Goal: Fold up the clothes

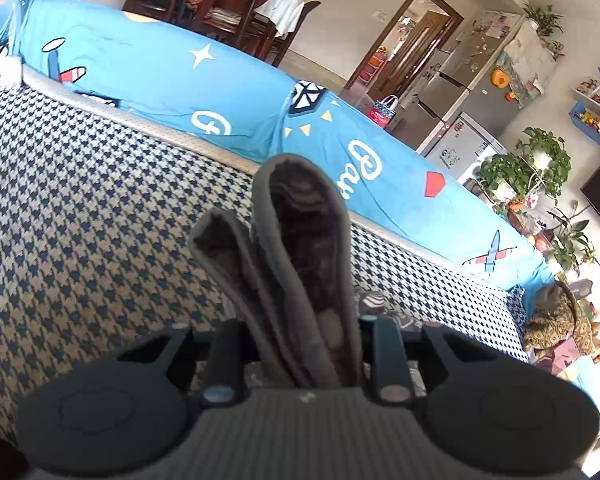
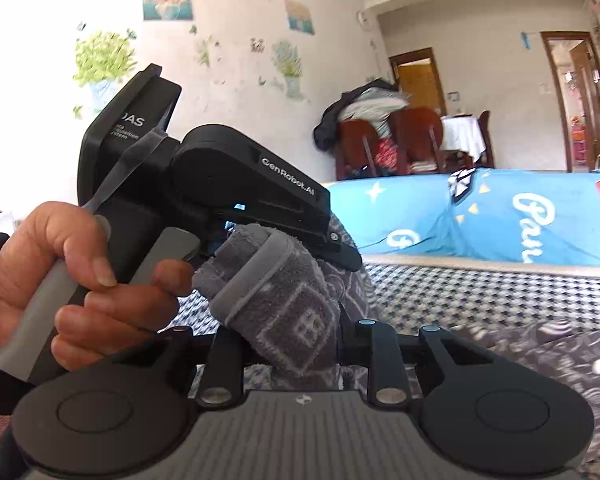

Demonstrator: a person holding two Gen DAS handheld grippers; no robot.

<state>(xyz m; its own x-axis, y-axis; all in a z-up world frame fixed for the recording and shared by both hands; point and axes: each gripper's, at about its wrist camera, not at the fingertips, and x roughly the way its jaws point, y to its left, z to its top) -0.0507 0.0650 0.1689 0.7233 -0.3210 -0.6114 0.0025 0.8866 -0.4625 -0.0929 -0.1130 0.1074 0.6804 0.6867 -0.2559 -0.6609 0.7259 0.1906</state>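
Observation:
A grey fleece garment (image 1: 300, 240) with a pale pattern and a grey trimmed edge stands up in two folds between the fingers of my left gripper (image 1: 306, 344), which is shut on it. In the right wrist view the same garment (image 2: 292, 312) is bunched in my right gripper (image 2: 304, 344), also shut on it. Just beyond, a hand (image 2: 60, 272) holds the left gripper (image 2: 332, 248), whose black jaws clamp the cloth's trimmed edge. The two grippers are close together. More of the garment (image 2: 540, 360) lies on the surface at the lower right.
The surface below is a blue-and-beige houndstooth cover (image 1: 80, 200). Behind it runs a sofa back under a bright blue printed sheet (image 1: 160, 80). Farther off are wooden dining chairs (image 2: 400, 140), a fridge (image 1: 460, 92) and potted plants (image 1: 532, 168).

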